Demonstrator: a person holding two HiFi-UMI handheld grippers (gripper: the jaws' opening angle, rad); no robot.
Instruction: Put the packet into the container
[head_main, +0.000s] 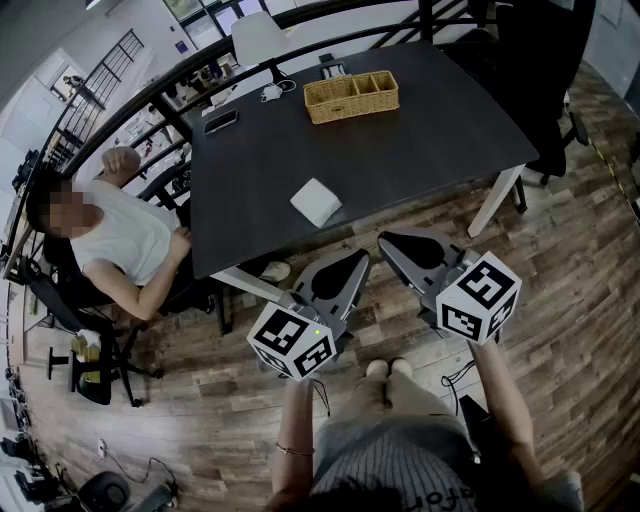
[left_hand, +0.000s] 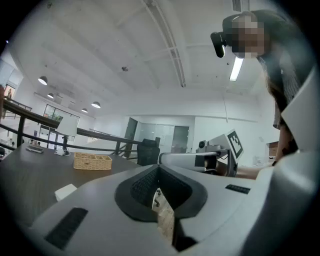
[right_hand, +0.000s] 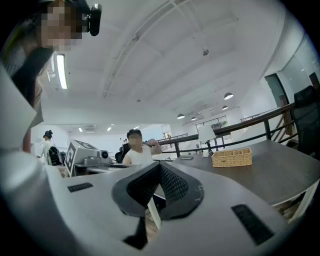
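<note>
Dark table (head_main: 400, 150) with packet (head_main: 316, 202), container (head_main: 351, 96), phone (head_main: 221, 122)

**Setting: an open-plan office.** A large dark meeting table (head_main: 400, 140) stands on wood-plank flooring (head_main: 580, 300). A black swivel chair (head_main: 545, 60) stands at its far corner, and a seated person (head_main: 120, 240) is on a wheeled chair at its side. A black metal railing (head_main: 150, 97) runs behind the table. This may mark the edge of a mezzanine, though the wide-angle distortion leaves it uncertain. Overhead, a white ceiling carries round downlights (left_hand: 43, 80) and a strip light (right_hand: 61, 70). Glazed doors (left_hand: 172, 139) line the far wall.
</note>
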